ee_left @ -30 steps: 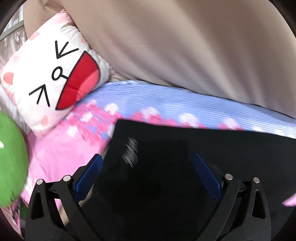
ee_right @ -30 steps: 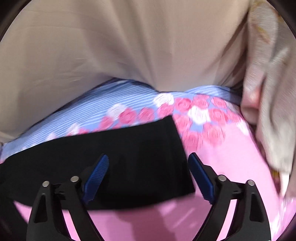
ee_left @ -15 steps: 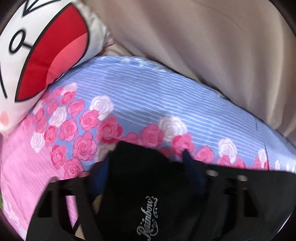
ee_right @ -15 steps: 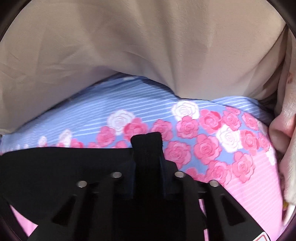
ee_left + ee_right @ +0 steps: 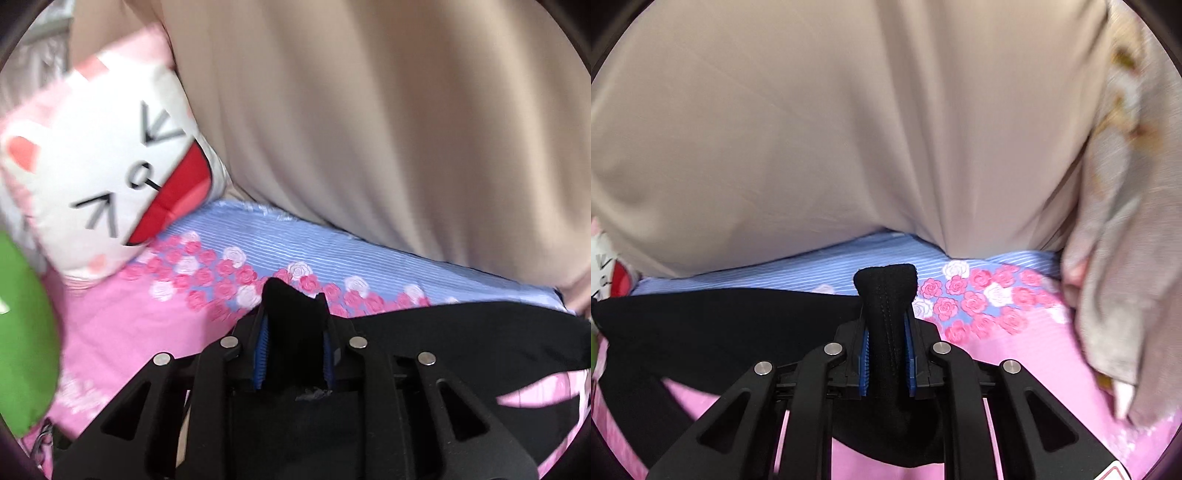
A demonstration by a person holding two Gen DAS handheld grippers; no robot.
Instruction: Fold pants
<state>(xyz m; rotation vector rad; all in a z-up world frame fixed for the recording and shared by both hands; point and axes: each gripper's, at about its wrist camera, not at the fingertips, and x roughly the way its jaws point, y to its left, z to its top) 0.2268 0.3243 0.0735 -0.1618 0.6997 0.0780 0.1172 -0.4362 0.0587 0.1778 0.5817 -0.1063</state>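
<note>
The black pants (image 5: 461,332) lie on a pink and blue rose-print bedsheet (image 5: 155,332). My left gripper (image 5: 295,343) is shut on a bunched corner of the pants, which sticks up between the blue pads. My right gripper (image 5: 888,354) is shut on the other corner of the black pants (image 5: 720,325), a stitched fold standing between its pads. The fabric is lifted off the sheet and stretches between the two grippers.
A white cat-face pillow (image 5: 92,184) lies at the left, with a green cushion (image 5: 22,332) at the left edge. A beige curtain (image 5: 849,129) hangs behind the bed. A grey patterned cloth (image 5: 1126,258) hangs at the right.
Both grippers were open over the pants a second ago; they have closed on the two corners and lifted them up from the sheet.
</note>
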